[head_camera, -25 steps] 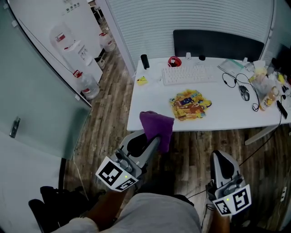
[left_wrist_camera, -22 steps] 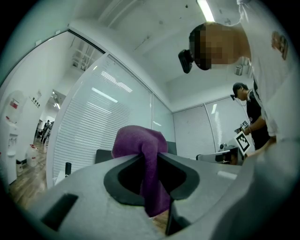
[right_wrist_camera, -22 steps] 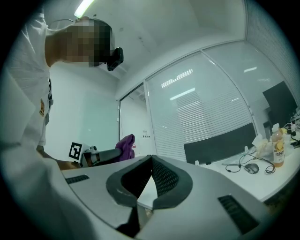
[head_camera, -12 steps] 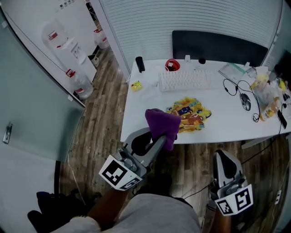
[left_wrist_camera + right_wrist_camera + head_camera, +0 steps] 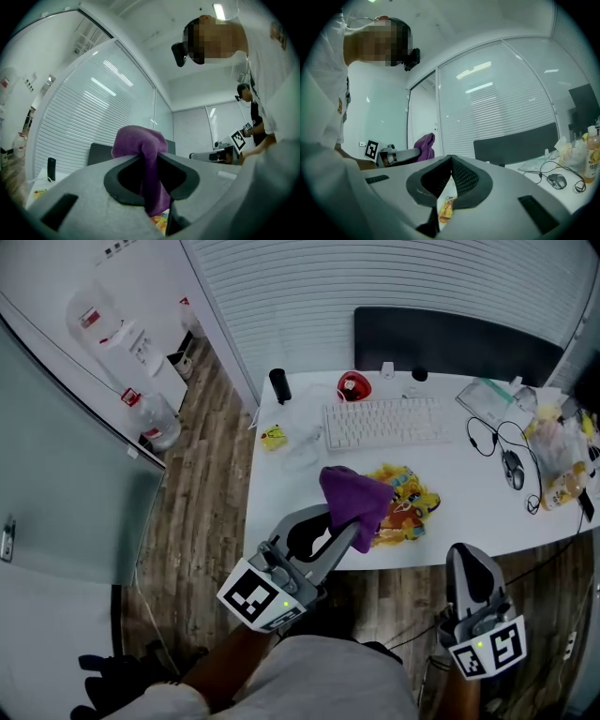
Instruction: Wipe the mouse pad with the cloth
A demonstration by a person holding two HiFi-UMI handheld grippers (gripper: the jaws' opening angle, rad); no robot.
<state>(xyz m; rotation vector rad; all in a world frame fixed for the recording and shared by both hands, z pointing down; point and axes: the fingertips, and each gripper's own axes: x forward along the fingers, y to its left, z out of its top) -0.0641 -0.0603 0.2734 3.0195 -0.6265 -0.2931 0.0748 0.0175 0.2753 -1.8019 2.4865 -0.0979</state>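
Note:
A colourful printed mouse pad lies near the front edge of the white desk. My left gripper is shut on a purple cloth, which bunches above the jaws and hangs over the pad's left part. In the left gripper view the cloth is pinched between the jaws of that gripper, with a bit of the pad below. My right gripper is short of the desk's front edge, shut and empty. In its own view that gripper has its jaws closed, and the pad shows beneath.
A white keyboard lies behind the pad, and a mouse with cables to the right. A red object, a black cylinder and a yellow item are at the back left. Bags and a bottle crowd the right end. A water dispenser stands at the left.
Both grippers have moved forward towards the desk. The cloth, earlier short of the front edge, now hangs over the desk by the pad.

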